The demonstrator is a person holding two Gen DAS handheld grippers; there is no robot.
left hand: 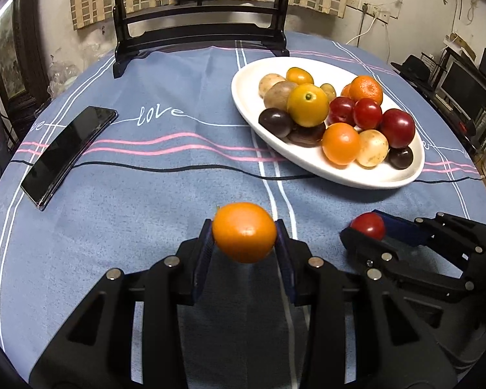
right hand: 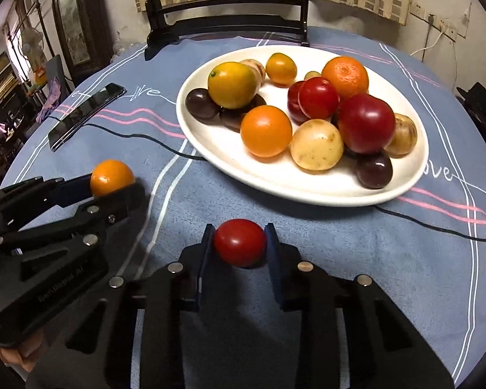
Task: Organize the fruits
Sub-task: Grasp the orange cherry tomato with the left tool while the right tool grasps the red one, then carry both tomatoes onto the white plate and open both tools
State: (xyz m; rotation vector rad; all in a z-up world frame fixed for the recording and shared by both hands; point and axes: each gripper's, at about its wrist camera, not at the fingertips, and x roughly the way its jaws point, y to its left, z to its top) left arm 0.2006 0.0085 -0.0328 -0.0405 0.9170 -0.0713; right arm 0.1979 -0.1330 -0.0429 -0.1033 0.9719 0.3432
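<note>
Late stage by the look of it: left gripper (left hand: 244, 236) clamps an orange fruit (left hand: 244, 231), right gripper (right hand: 239, 244) a red fruit (right hand: 239, 242), both short of the heaped plate (right hand: 210, 149) at 1 o'clock.

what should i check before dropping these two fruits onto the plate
1. Left gripper shut on the orange fruit, held at both sides: ok.
2. Right gripper shut on the red fruit: ok.
3. Both fruits lifted off the tablecloth: cannot tell for the red one.
4. Bare spot on the white plate: ok, the near-left part is free.
5. Piled fruit steady, especially the yellow fruit sitting on dark ones: cannot tell.
6. Phone outside the path to the plate: ok, off to the left.
</note>
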